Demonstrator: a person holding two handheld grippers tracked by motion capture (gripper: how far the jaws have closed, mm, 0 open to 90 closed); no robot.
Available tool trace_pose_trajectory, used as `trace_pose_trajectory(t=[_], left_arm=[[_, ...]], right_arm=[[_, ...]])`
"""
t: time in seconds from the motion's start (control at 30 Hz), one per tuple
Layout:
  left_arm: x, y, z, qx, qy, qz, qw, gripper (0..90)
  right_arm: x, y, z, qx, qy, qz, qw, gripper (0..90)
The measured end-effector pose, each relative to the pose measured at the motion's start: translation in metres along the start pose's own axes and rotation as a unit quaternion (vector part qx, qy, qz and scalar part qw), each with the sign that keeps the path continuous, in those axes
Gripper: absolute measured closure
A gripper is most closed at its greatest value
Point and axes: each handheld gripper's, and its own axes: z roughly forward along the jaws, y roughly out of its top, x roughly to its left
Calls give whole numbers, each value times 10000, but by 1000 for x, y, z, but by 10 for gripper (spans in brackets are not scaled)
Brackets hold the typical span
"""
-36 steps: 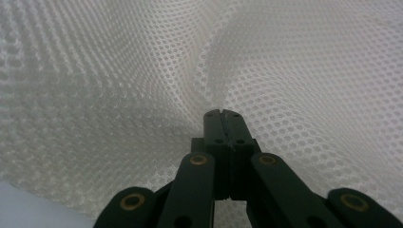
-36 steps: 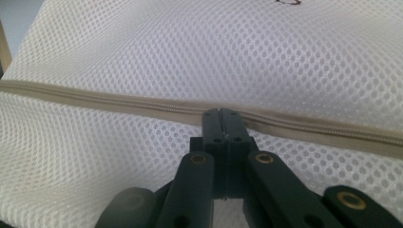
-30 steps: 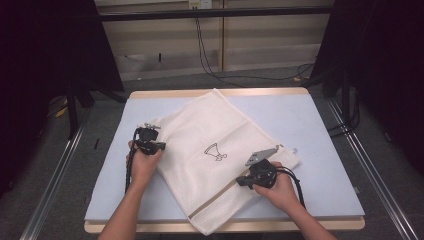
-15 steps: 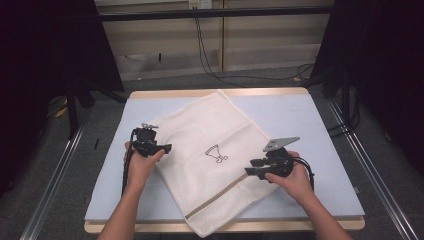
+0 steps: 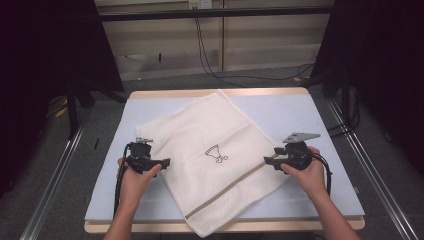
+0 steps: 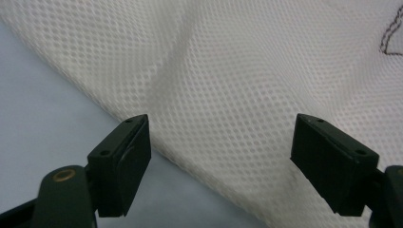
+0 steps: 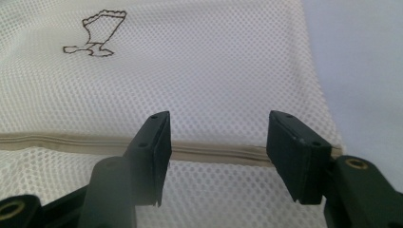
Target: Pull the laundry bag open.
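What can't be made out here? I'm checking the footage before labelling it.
- Mesh laundry bag, high view: its near corner hangs over the table edge, cut off by the frame.
- Printed emblem, left gripper view: cut off at the right edge.
- Zipper pull: not visible.

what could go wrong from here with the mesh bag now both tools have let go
1. The mesh bag hangs past the table's near edge, so a nudge could slide it off.
2. The left tool and right tool have just been opening, nothing pinched; re-closing on the thin mesh may miss or snag it.
3. The right tool is near the zipper band; grabbing there could bunch the bag.
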Motion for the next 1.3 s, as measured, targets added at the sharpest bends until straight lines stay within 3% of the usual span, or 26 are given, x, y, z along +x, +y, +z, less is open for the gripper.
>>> trace_pose_trajectory(t=[0.13,0.2,0.27,0.5,0.6,0.73,0.83,0.9,0.93,1.0,1.2,1.3], left_arm=[[-2,-7,1,112,-15,-92,9999,213],[-4,-10,1,187,-186,-153,9995,254],[-8,-12,3,246,-128,-65,9996,299],[-10,-14,3,117,-70,-144,9998,376],[-12,-15,3,94,125,-62,9999,483],[-18,-15,4,114,351,16,9993,527],[-19,-14,4,195,412,78,9989,554],[-20,-12,4,248,360,150,9989,596],[-22,-11,5,226,268,104,9993,666],[-24,-8,6,299,194,192,9992,787],[-14,3,10,394,-17,159,9991,853],[-8,11,16,249,14,120,9996,855]], right_arm=[[-10,-4,-4,-16,-172,88,9998,405],[-15,-6,-5,32,-318,106,9994,400],[-19,-9,-6,96,-376,137,9992,400],[-31,-14,-10,182,-554,178,9981,403],[-34,-15,-12,170,-603,196,9978,414],[-41,-18,-16,181,-713,298,9968,439],[-41,-22,-12,311,-478,362,9977,537],[-36,-23,-11,424,-534,283,9973,692],[-36,-22,-13,457,-615,222,9968,781],[-35,-21,-16,436,-497,323,9973,868],[-33,-27,-20,523,-339,367,9974,887],[-29,-30,-23,554,-228,317,9977,886]])
